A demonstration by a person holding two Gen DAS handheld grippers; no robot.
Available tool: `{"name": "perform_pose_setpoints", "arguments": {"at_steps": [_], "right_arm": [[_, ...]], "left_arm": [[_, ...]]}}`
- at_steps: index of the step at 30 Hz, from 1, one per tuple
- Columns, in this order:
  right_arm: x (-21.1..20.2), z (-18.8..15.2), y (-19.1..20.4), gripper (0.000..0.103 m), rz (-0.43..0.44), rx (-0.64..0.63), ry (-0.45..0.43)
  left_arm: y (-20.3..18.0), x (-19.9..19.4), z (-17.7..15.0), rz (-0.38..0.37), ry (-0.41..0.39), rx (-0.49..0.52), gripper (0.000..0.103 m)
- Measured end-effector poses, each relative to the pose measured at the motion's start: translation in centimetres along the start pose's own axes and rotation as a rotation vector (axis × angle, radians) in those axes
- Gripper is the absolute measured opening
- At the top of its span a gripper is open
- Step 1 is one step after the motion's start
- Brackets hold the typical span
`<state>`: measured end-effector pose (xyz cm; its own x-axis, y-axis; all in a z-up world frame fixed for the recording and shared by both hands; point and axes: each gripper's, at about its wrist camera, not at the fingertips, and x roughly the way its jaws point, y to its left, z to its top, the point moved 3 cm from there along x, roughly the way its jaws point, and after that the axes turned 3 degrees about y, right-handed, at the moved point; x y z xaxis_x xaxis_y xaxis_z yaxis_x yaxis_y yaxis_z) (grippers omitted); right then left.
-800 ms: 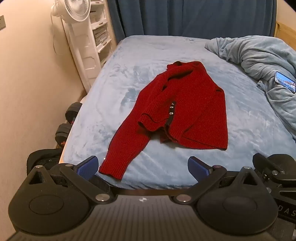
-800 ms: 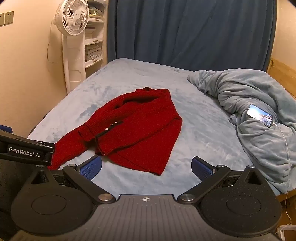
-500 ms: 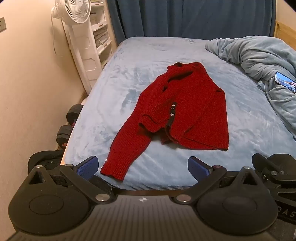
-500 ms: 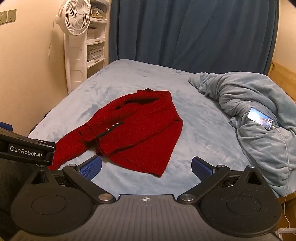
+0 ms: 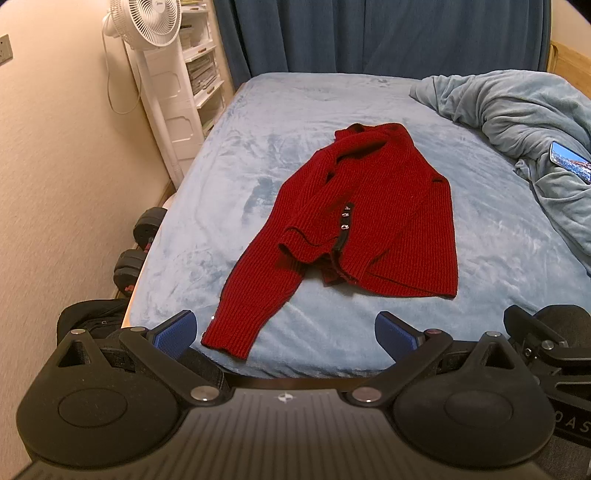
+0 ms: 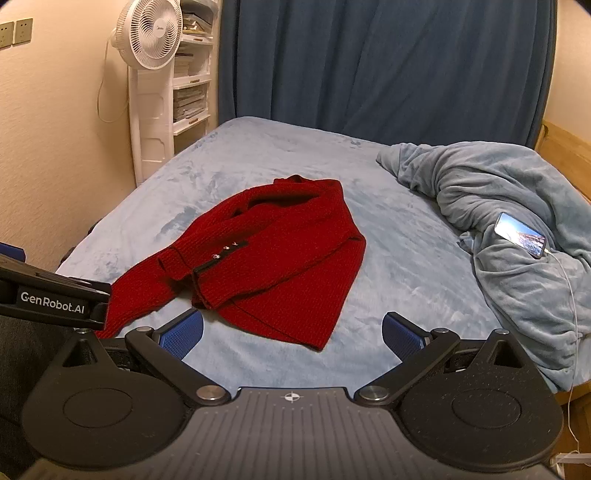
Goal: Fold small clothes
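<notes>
A small red knit cardigan [image 5: 373, 218] [image 6: 280, 254] lies crumpled on the pale blue bed [image 5: 266, 122] [image 6: 280, 155]. One sleeve [image 5: 251, 299] stretches toward the near left edge, and small metal clasps [image 5: 345, 218] show along its dark front band. My left gripper [image 5: 285, 332] hovers over the bed's near edge with its jaws wide open, the sleeve cuff lying on the bed below, between its blue pads [image 5: 173, 332]. My right gripper [image 6: 291, 332] stands open too, short of the cardigan's hem, holding nothing. The left gripper's body [image 6: 51, 295] shows at the right wrist view's left edge.
A bunched grey-blue blanket [image 5: 524, 122] [image 6: 509, 206] with a lit phone [image 5: 569, 162] [image 6: 521, 234] and its cable fills the bed's right side. A white fan [image 5: 147, 22] [image 6: 149, 33] and shelf unit stand by the left wall; dumbbells [image 5: 140, 236] lie on the floor. Dark blue curtain [image 6: 369, 62] behind.
Both views have tilted up and drawn back slightly, so the cardigan sits a little lower in frame. Both grippers stay wide open and nothing on the bed has moved.
</notes>
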<state>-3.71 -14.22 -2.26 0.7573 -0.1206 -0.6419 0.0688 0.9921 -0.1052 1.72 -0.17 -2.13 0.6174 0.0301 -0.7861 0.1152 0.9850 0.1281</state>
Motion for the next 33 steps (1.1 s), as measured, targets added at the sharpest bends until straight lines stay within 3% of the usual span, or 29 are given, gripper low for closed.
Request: {"name": "perform_pose_setpoints", "arguments": {"at_steps": [33], "right_arm": [[0.22, -0.22, 0.13, 0.102, 0.004, 0.003, 0.009]], "left_arm": [[0.87, -0.15, -0.44, 0.002, 0.006, 0.003, 0.103]]}}
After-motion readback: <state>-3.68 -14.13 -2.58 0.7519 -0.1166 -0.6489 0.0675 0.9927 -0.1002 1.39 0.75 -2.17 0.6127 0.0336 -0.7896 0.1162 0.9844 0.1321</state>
